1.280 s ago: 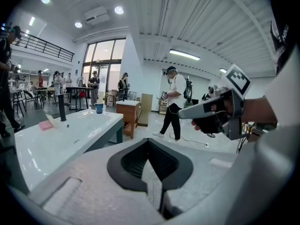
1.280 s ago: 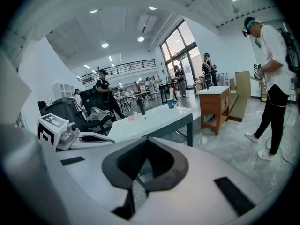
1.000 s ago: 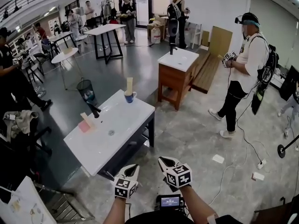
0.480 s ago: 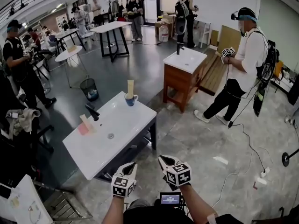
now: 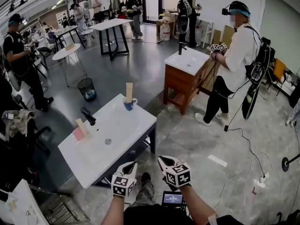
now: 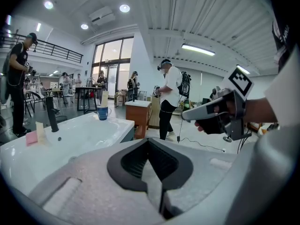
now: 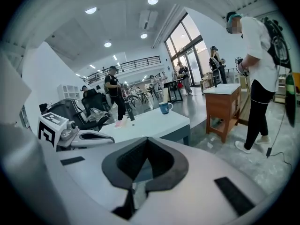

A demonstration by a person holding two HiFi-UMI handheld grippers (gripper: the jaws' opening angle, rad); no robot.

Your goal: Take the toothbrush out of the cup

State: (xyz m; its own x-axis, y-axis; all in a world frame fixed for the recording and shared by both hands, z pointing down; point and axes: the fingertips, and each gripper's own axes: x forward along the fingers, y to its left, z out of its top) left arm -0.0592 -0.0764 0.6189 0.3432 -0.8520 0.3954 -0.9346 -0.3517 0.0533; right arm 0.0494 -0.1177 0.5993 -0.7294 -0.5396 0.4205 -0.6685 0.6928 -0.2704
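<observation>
The toothbrush (image 5: 129, 91), seen only as a pale upright stick, stands in the blue cup (image 5: 128, 104). The cup sits at the far corner of the white desk (image 5: 129, 125), which has a shallow basin with a drain (image 5: 108, 141). A black tap (image 5: 88, 116) rises at the desk's left edge, with a pink block (image 5: 78, 134) and a pale block (image 5: 83, 127) just beside it. Both tools hang over the floor on the near side of the desk, well apart from the cup. The left tool (image 5: 131, 167) has its jaws pressed together on nothing. The right tool (image 5: 162, 160) is likewise pressed together and empty. Beyond the desk stand a bin (image 5: 87, 89) and a wooden cabinet (image 5: 178, 83).
</observation>
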